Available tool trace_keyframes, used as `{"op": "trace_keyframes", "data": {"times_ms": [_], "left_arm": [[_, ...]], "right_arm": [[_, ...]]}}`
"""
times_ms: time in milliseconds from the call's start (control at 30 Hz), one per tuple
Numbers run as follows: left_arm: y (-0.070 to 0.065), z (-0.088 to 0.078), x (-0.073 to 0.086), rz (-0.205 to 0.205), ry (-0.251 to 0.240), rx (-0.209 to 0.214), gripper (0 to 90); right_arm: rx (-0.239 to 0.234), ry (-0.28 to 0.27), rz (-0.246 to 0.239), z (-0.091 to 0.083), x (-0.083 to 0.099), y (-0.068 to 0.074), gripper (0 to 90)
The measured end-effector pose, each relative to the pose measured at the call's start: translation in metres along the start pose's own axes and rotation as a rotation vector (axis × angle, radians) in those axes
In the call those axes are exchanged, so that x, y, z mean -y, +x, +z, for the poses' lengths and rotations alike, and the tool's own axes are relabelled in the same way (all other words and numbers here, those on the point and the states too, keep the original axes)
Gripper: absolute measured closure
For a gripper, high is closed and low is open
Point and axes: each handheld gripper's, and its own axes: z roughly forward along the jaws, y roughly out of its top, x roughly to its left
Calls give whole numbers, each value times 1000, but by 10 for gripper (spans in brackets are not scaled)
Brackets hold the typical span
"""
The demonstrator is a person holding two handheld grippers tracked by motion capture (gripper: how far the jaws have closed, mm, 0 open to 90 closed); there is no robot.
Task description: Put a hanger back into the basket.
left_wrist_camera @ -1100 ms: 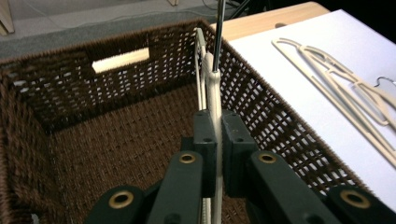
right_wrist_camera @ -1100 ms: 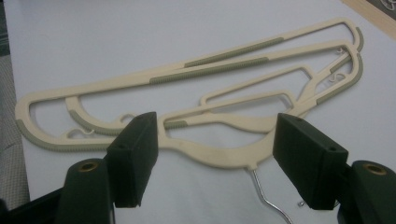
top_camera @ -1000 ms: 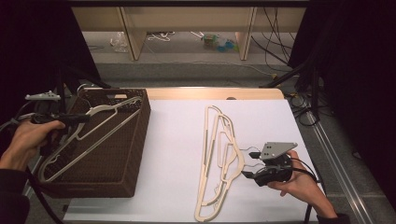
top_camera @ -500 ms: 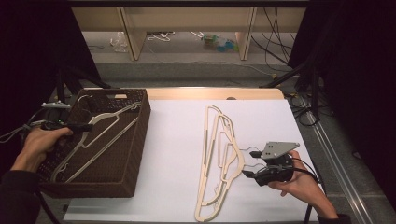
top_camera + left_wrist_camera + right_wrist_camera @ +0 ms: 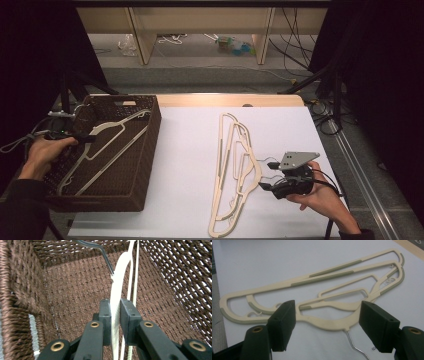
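In the wicker basket (image 5: 145, 150) at the left of the table (image 5: 190, 150), a cream hanger (image 5: 107, 145) is seen lying slantwise, its neck between the two pads of the left tool (image 5: 115, 322). Those jaws have just been opening slightly, with the hanger's thin edge between them; whether the pads press on it cannot be told, and a release into the basket is judged to be under way. On the white table, a stack of hangers (image 5: 235, 170) is left flat, hooks toward the right tool (image 5: 270, 175). That tool (image 5: 327, 325) is held spread wide, low and level, its jaws bracketing the topmost neck without touching, presumably so the next hanger can be taken by its neck.
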Motion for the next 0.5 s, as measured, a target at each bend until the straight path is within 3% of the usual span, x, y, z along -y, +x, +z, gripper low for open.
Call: {"op": "trace_keyframes", "data": {"times_ms": [100,200,267,400,500], "left_arm": [[-1,1,0,-2,-11,-40,764],[0,-5,-2,-44,-59,-74,630],[0,-14,-6,-49,-72,-73,600],[-11,-31,-14,-22,-103,-68,548],[-24,-44,-17,47,-115,-58,503]], "right_arm": [[5,-2,0,-1,0,0,310],[-1,-8,2,-2,-1,1,309],[-5,-13,3,-2,-1,0,310],[-2,-7,18,-2,-1,0,309],[-2,-18,43,-1,-1,1,291]]}}
